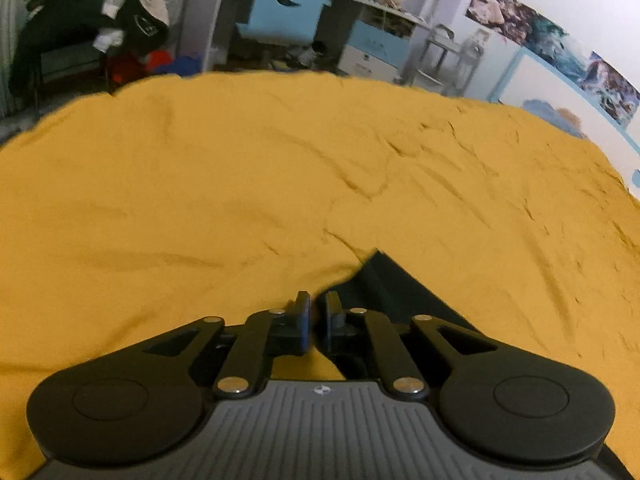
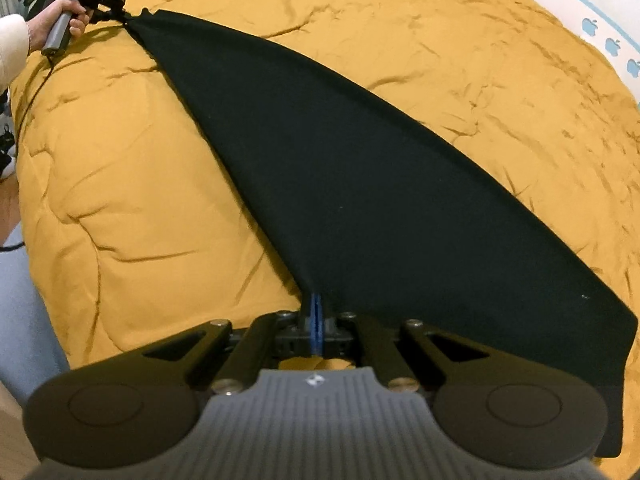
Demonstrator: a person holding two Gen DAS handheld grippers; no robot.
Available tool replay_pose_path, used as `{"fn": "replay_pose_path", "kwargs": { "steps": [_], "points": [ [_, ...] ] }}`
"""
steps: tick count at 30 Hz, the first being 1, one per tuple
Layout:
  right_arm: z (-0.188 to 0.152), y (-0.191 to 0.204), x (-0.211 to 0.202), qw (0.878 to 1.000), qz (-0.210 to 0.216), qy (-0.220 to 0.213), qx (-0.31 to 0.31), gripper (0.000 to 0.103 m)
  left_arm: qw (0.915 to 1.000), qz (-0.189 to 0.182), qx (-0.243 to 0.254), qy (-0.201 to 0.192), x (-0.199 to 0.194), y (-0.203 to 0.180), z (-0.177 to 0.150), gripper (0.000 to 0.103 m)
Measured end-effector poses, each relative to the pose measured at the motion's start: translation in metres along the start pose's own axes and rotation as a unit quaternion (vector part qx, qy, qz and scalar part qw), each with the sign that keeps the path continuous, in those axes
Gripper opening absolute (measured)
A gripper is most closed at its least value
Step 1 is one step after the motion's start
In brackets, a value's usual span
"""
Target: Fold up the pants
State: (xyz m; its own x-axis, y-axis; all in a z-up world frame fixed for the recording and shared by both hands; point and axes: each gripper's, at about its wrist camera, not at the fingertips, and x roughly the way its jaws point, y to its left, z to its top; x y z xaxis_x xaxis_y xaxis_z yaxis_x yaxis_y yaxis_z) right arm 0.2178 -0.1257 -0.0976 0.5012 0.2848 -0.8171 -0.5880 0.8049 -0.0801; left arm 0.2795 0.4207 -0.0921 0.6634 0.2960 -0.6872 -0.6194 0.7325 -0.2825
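Black pants (image 2: 360,184) lie stretched in a long band across the yellow bedspread (image 2: 132,184). My right gripper (image 2: 316,312) is at their near end, its blue pads pressed together on the cloth's edge. At the far end, a hand holds my left gripper (image 2: 114,10) where the pants bunch to a point. In the left wrist view, the left gripper (image 1: 318,310) shows a narrow gap between its pads, and only yellow sheet shows in that gap. A corner of the pants (image 1: 384,288) lies just right of the right finger (image 1: 332,312), touching or nearly touching it.
The bedspread (image 1: 240,184) is wrinkled and fills most of both views. Beyond the bed's far edge stand a blue chair (image 1: 286,4), a cluttered desk (image 1: 376,8) and a heap of dark clothes (image 1: 88,20). A white wall with pictures (image 1: 560,32) runs along the right.
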Motion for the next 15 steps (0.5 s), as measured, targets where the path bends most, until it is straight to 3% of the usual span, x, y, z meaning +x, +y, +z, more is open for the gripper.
{"fn": "replay_pose_path", "kwargs": {
  "steps": [1,3,4,7,10,15],
  "points": [
    [0.001,-0.003,-0.001,1.0,0.004,-0.004,0.005,0.002,1.0,-0.004,0.002,-0.002,-0.003,0.001,0.005,0.012],
    [0.008,-0.01,-0.005,1.0,0.01,-0.02,0.022,0.016,0.9997,-0.011,0.017,-0.01,-0.01,-0.002,0.015,0.024],
    [0.011,-0.014,-0.007,0.999,0.011,-0.03,0.033,0.025,0.9993,-0.016,0.033,-0.011,-0.011,-0.006,0.02,0.025],
    [0.023,-0.029,-0.006,0.996,0.006,-0.053,0.068,0.029,0.9971,-0.021,0.073,0.001,-0.003,-0.023,0.03,0.039],
    [0.03,-0.043,0.006,0.994,-0.032,-0.055,0.091,0.029,0.9955,-0.011,0.092,0.019,0.018,-0.039,0.033,0.04],
    [0.03,-0.063,0.019,0.99,-0.037,-0.045,0.129,0.029,0.9931,0.007,0.109,0.042,0.053,-0.049,0.026,0.04]
  ]
}}
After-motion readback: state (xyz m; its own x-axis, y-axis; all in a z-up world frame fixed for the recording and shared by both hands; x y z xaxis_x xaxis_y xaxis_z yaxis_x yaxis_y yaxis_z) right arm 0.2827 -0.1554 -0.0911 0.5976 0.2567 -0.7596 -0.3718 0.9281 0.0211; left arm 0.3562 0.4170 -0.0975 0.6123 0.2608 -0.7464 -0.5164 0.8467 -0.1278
